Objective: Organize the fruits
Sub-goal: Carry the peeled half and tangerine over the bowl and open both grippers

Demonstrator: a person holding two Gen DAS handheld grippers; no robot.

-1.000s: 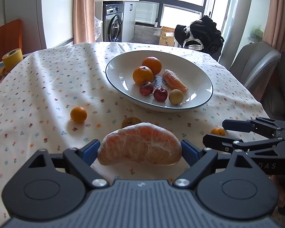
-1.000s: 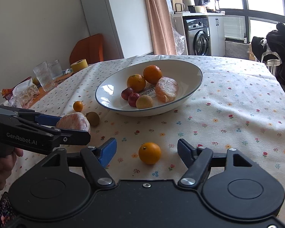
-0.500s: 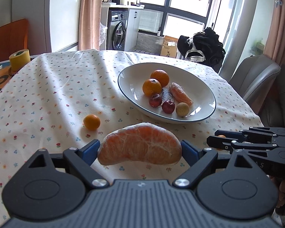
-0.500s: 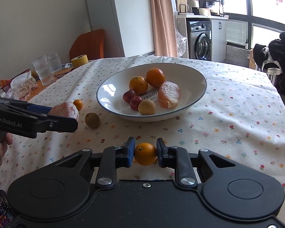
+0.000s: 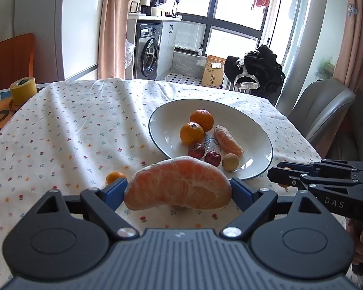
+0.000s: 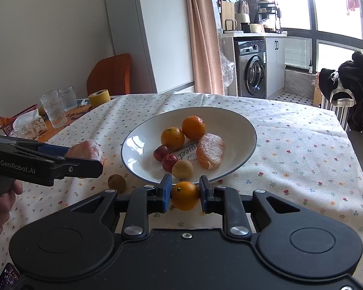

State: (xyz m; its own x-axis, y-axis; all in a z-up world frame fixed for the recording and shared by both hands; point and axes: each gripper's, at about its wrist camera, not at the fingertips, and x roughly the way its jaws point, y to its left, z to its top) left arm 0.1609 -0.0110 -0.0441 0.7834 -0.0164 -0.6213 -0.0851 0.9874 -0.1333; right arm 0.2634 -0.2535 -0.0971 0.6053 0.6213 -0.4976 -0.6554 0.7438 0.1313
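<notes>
Left tool (image 5: 179,189): clamped end to end on a wrapped pomelo segment (image 5: 177,188), long axis crosswise between the blue pads, carried clear of the worktop (image 5: 67,130). Right tool (image 6: 184,194): clamped on a small orange (image 6: 185,195), lifted, just short of the near rim of the white bowl (image 6: 234,120). Bowl straight ahead of both tools and slightly below; right tool judged nearer, with rim directly beyond its tips; left tool further back, bowl ahead and a little to its right. Bowl contents: two oranges, two small red fruits, one pale round fruit, one wrapped segment lying along the right side; open floor on the left half. Loose on the worktop: brown round fruit (image 6: 117,183) near the left tool's tips, small orange (image 5: 115,177) partly hidden behind the left pad. Hidden: worktop directly beneath the held segment; printed lettering in the bowl largely covered by fruit.
</notes>
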